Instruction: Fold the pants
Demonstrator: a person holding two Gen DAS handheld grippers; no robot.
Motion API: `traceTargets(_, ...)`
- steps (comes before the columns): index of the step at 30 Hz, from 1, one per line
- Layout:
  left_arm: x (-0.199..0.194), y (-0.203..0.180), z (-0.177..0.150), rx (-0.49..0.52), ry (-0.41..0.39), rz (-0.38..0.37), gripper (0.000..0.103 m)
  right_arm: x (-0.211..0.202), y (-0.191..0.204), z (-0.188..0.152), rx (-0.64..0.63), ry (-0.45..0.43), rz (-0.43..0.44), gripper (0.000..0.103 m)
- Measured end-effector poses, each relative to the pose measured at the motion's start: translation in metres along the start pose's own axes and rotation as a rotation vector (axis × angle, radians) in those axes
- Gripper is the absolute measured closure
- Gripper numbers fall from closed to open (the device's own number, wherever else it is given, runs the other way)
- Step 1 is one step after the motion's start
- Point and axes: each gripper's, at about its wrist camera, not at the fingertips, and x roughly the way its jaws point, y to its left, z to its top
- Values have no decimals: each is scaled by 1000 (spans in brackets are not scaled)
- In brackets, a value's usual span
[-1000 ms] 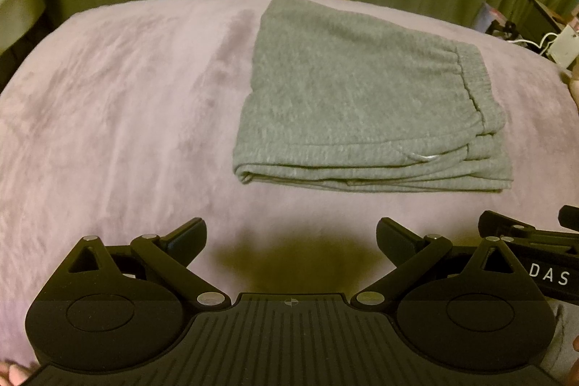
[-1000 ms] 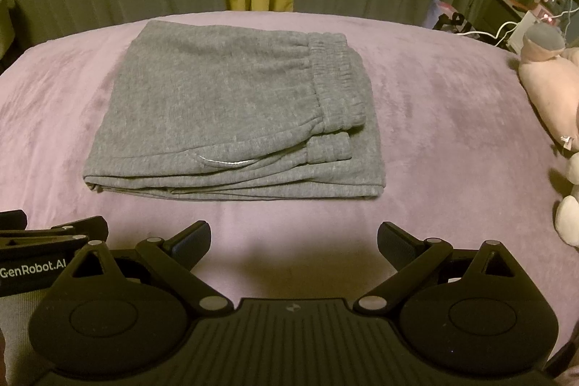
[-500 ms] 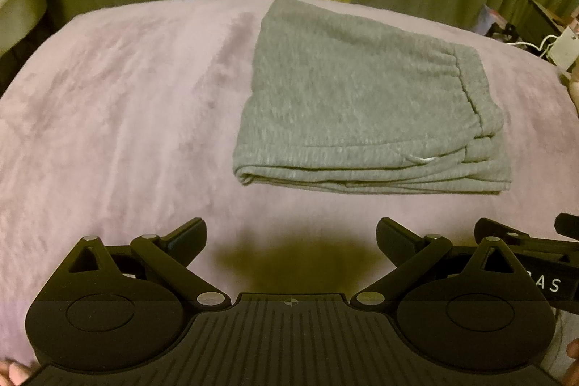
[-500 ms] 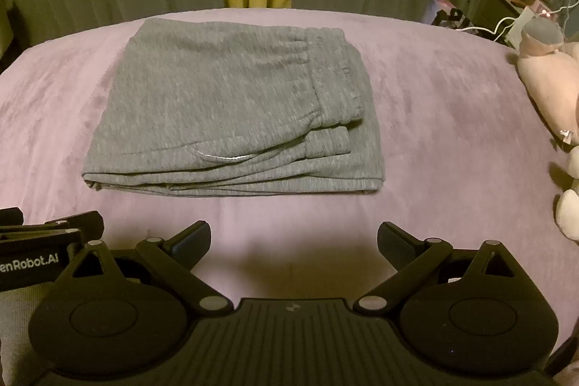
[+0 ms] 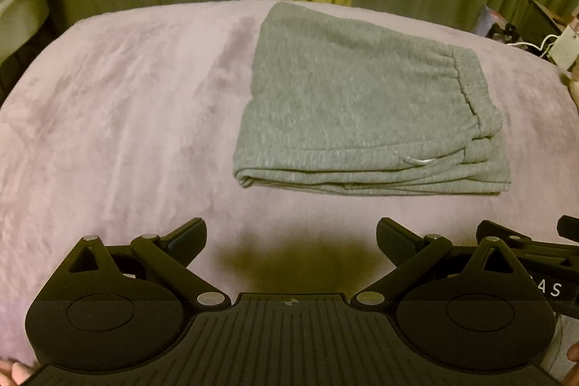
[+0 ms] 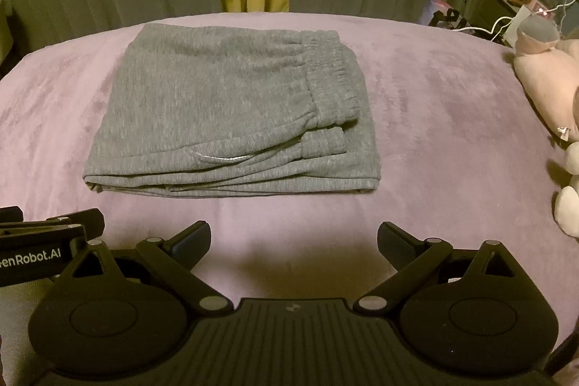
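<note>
purple bed (image 6: 452,118) | pants (image 6: 231,111) folded | plush toy (image 6: 542,75): right view only

We see the grey pants (image 6: 231,111) lying flat, folded into a neat layered rectangle, elastic waistband on the right, white drawstring showing.
</note>
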Motion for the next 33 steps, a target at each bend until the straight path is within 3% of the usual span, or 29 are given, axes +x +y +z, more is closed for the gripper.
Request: traceTargets(33, 2, 4, 1, -22, -2, -1, 1, 4, 5, 1, -12, -3, 5, 4)
